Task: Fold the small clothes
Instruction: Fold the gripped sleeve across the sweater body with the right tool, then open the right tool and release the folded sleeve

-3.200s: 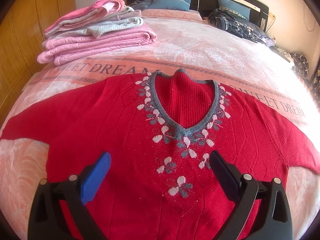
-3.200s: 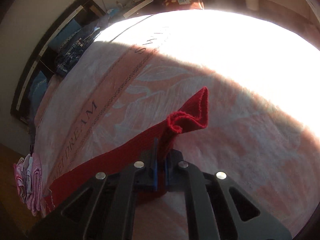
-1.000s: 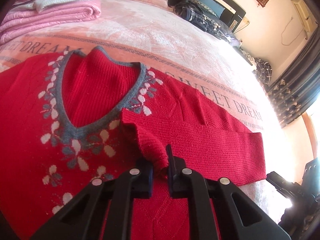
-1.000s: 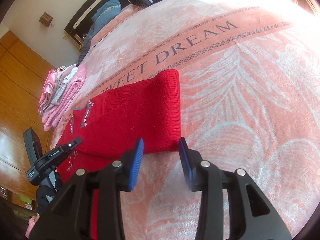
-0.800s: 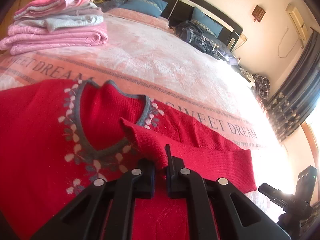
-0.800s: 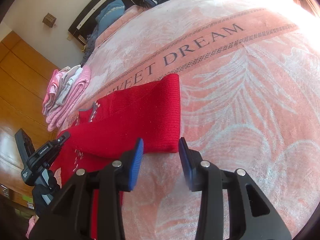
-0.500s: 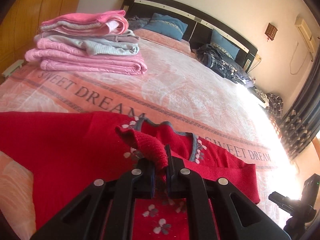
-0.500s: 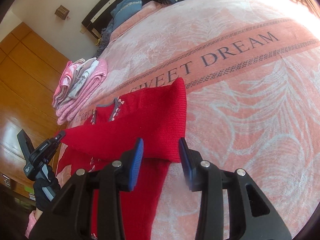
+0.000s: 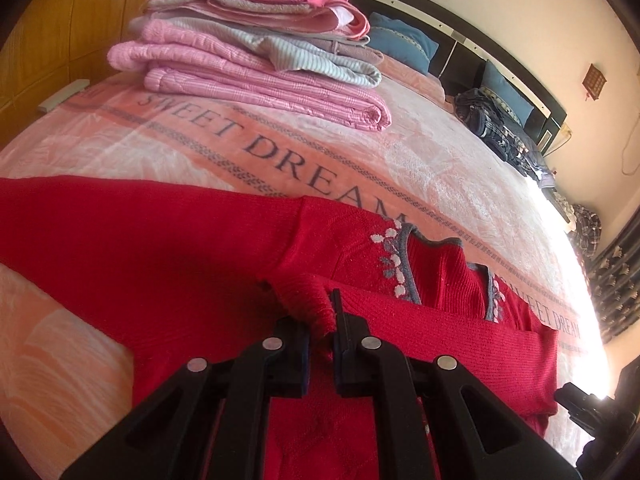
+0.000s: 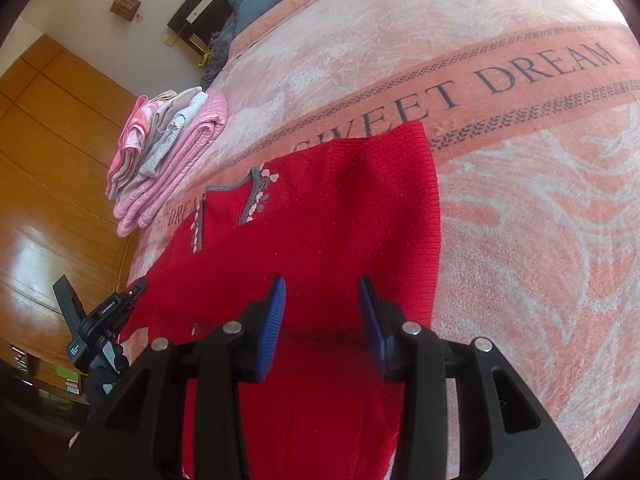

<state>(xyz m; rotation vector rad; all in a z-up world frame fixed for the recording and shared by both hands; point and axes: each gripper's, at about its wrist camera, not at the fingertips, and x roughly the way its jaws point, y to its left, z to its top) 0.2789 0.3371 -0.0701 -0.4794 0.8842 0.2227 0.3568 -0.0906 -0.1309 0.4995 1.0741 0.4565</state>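
Left wrist: left gripper [image 9: 320, 320] pinches sweater [image 9: 160, 248] cuff (folded sleeve); right gripper [image 10: 322, 316] fingers wide apart, empty, above sweater mid-bed [image 10: 520, 240].

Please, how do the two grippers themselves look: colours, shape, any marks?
Both are black plastic frames with triangular cut-outs and round silver screw heads. The right gripper has two flat fingers with ribbed blue pads. The left gripper, seen from the right wrist camera, carries small white lettering, too small to read reliably.
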